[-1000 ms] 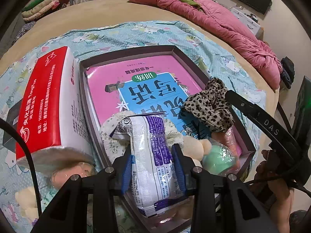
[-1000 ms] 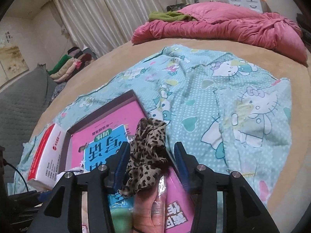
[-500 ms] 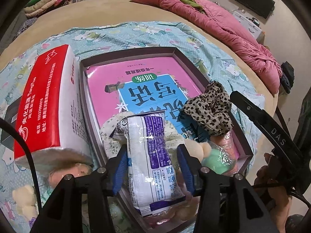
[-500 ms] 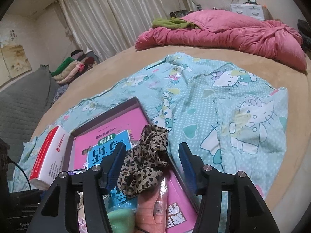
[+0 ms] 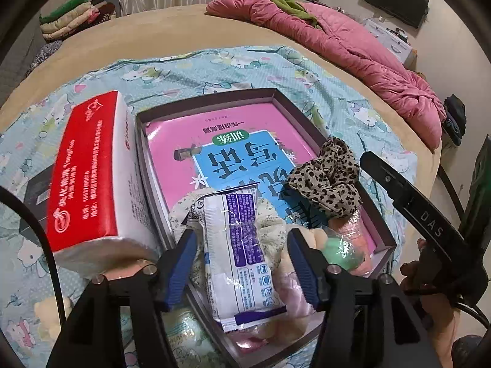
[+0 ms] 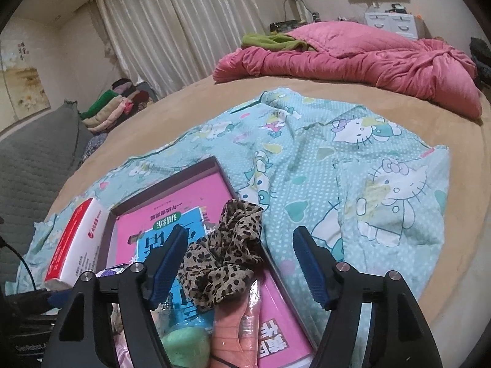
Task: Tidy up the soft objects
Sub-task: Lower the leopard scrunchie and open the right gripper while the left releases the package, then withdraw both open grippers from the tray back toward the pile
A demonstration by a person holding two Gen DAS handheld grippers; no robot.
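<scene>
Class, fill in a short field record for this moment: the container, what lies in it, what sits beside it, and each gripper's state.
container: shallow box on cartoon sheet
in box: pink book, leopard scrunchie, wipes packet
beside box: red tissue pack
left gripper: just been opening, packet between, unpressed
right gripper: just been opening, scrunchie between, unpressed

Tan round bed (image 6: 454, 276), teal cartoon sheet (image 6: 353, 184), pink quilt (image 6: 383, 61), shallow box (image 5: 310, 128)

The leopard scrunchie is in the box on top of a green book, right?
Not quite. The leopard scrunchie is in the box, but the book under it is pink with a blue panel, not green. The right wrist view shows this.
</scene>
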